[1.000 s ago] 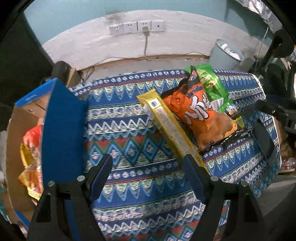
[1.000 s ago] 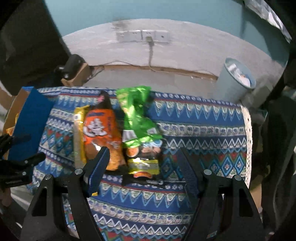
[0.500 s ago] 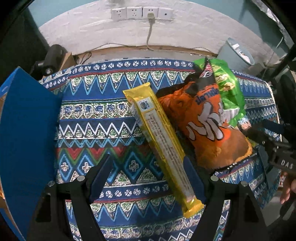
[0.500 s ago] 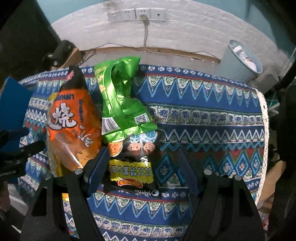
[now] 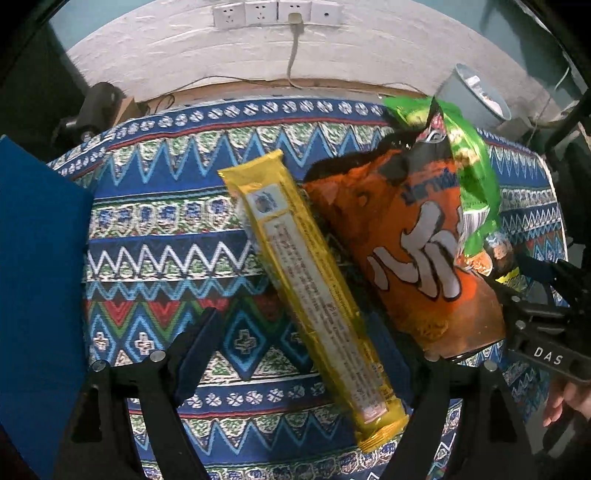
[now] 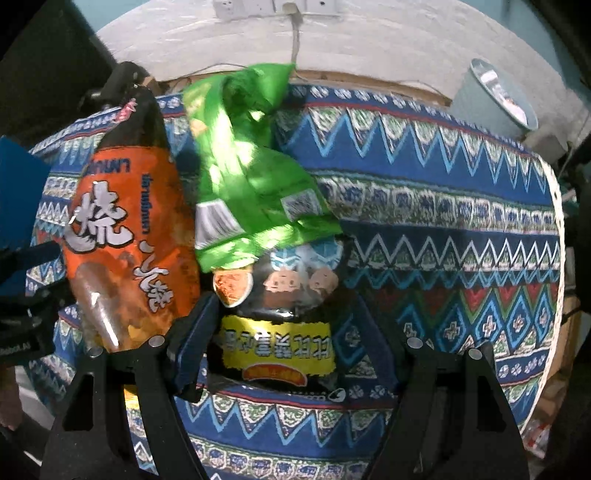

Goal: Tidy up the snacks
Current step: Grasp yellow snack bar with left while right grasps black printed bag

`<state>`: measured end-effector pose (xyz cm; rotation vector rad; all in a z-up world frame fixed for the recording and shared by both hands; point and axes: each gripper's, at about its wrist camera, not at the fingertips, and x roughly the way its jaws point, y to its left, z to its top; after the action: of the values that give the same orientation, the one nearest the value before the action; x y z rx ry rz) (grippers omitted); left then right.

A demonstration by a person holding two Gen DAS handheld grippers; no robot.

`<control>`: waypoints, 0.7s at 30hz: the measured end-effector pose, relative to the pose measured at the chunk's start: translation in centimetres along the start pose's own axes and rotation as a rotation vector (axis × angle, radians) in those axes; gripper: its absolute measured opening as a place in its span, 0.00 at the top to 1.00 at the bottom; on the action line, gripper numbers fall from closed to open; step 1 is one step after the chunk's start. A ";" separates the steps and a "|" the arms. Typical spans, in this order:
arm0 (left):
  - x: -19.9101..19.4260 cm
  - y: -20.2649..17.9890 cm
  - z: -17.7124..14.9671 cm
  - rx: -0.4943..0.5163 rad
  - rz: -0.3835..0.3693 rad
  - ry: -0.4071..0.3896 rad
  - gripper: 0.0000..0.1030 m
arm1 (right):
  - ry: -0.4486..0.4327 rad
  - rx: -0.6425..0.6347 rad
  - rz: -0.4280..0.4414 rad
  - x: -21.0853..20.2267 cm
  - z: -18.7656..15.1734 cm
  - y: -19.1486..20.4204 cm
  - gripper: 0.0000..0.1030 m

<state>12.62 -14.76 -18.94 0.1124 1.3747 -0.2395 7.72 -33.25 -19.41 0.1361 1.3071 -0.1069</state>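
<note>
A long yellow packet (image 5: 314, 295) lies slantwise on the patterned tablecloth (image 5: 155, 221). To its right are an orange bag (image 5: 406, 251) and a green bag (image 5: 469, 158). My left gripper (image 5: 291, 321) points down over the packet's lower half. Its jaws are opening, with the packet between them and no pad pressing on it. In the right wrist view a black-and-yellow bag (image 6: 277, 332) lies partly under the green bag (image 6: 251, 184), beside the orange bag (image 6: 125, 236). My right gripper (image 6: 284, 310) stands open astride the black-and-yellow bag.
A blue box flap (image 5: 37, 277) stands at the left edge of the table. A grey bin (image 6: 495, 99) sits on the floor beyond the far right corner. Wall sockets (image 5: 269, 13) with a cable are behind. The cloth's lace edge (image 6: 554, 236) marks the right side.
Both grippers have come down close to the table. The left one has shifted right, so the yellow packet now lies between its fingers. The right one now straddles the black-and-yellow bag.
</note>
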 end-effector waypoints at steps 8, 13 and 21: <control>2.0 -2.0 -0.7 0.086 0.035 0.045 0.20 | 0.030 -0.006 -0.057 0.0 -0.7 -1.7 0.27; 1.6 -1.7 -1.9 0.128 0.083 0.048 0.20 | 0.039 -0.016 -0.103 -0.5 -0.9 -2.3 0.27; 1.7 1.2 -2.6 0.080 0.078 0.061 0.19 | 0.010 -0.064 -0.010 0.2 0.2 -1.1 0.26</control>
<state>10.66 -13.24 -21.17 0.2412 1.4188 -0.2276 7.74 -34.40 -19.60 0.0751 1.3195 -0.0730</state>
